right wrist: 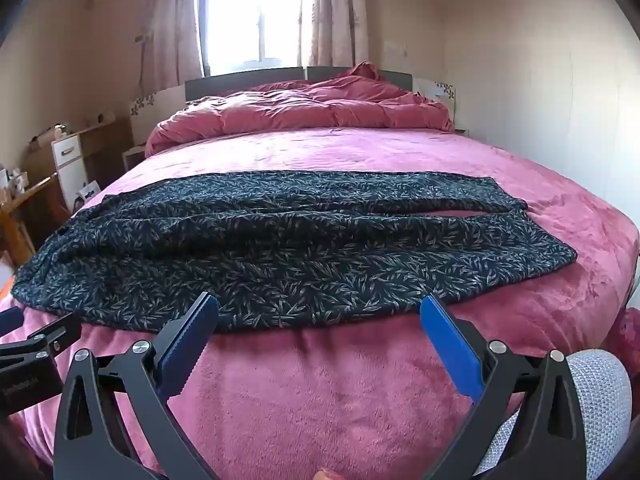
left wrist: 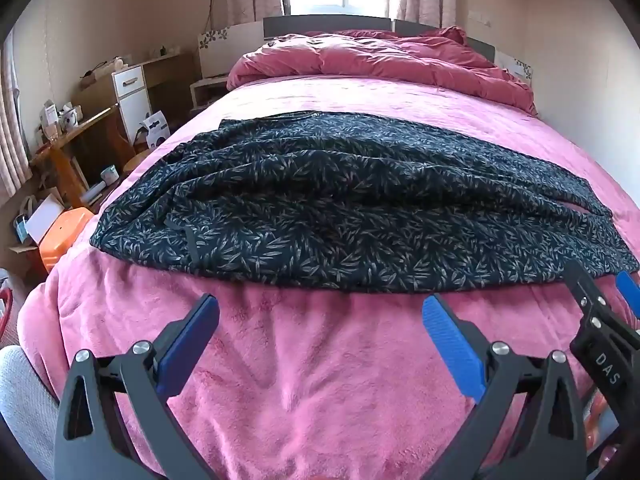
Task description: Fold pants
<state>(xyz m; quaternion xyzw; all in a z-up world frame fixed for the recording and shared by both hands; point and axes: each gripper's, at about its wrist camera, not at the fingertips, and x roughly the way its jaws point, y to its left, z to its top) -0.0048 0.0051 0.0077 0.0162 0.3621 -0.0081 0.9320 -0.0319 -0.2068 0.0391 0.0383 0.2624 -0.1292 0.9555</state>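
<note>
Dark navy pants (left wrist: 340, 208) with a pale leaf print lie spread crosswise on a pink bed (left wrist: 320, 380), waist to the left, both legs running right. In the right wrist view the pants (right wrist: 300, 248) show their two legs parting at the right end. My left gripper (left wrist: 320, 312) hovers open over the pink blanket just short of the pants' near edge, with nothing between its blue pads. My right gripper (right wrist: 319, 312) is also open and empty, at the near hem. Its black finger (left wrist: 600, 312) shows at the right of the left wrist view.
A rumpled red duvet (left wrist: 392, 60) lies piled at the head of the bed under a bright window (right wrist: 248, 12). To the left stand a wooden desk (left wrist: 72, 136), a white cabinet (left wrist: 132, 96) and an orange box (left wrist: 66, 236). A wall runs along the right side.
</note>
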